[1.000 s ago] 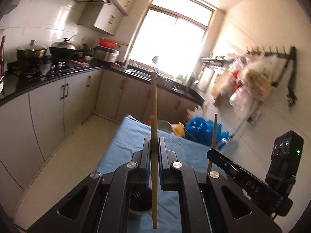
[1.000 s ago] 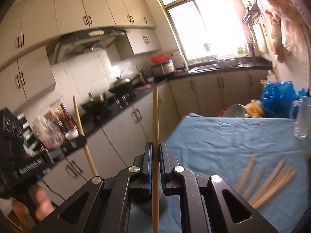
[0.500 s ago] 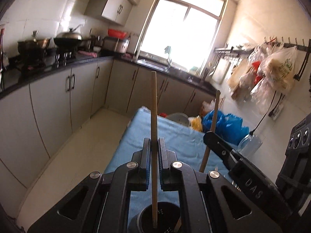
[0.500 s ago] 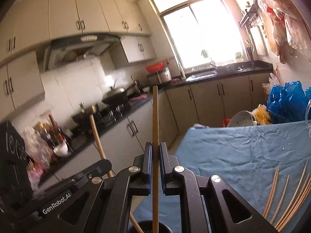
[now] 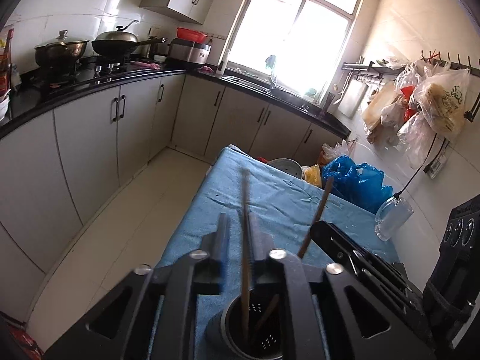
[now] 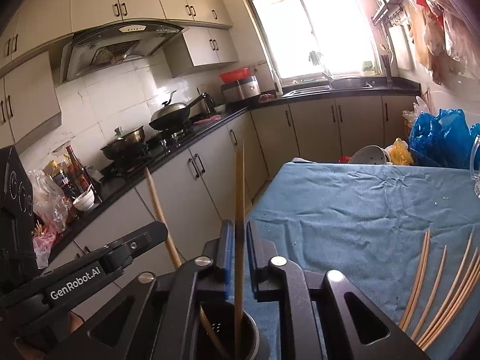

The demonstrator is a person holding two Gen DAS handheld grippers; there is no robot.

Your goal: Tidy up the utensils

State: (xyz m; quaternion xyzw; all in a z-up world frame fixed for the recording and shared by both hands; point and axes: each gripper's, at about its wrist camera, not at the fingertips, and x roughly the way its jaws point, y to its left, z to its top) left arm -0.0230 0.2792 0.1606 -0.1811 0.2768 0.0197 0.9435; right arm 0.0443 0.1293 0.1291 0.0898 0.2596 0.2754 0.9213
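Observation:
A dark perforated holder (image 5: 219,324) stands on the blue cloth (image 5: 270,192) just under both grippers. My left gripper (image 5: 238,219) has its jaws opening. A blurred wooden chopstick (image 5: 245,198) stands loose between them with its lower end inside the holder. My right gripper (image 6: 237,225) is opening too, and its chopstick (image 6: 239,186) drops free into the holder (image 6: 255,336). Each gripper shows in the other's view: the right gripper (image 5: 319,231) and the left gripper (image 6: 156,231). Several loose chopsticks (image 6: 435,285) lie on the cloth to the right.
A clear glass jug (image 5: 393,216), a blue plastic bag (image 5: 354,180) and a pale colander (image 5: 285,166) crowd the table's far right. Grey cabinets under a black counter (image 5: 90,81) line the left, with tiled floor (image 5: 120,225) between them and the table.
Both grippers sank toward the holder, which now shows below them. Their jaws, earlier shut on the chopsticks, have parted, and each chopstick has slid down into the holder.

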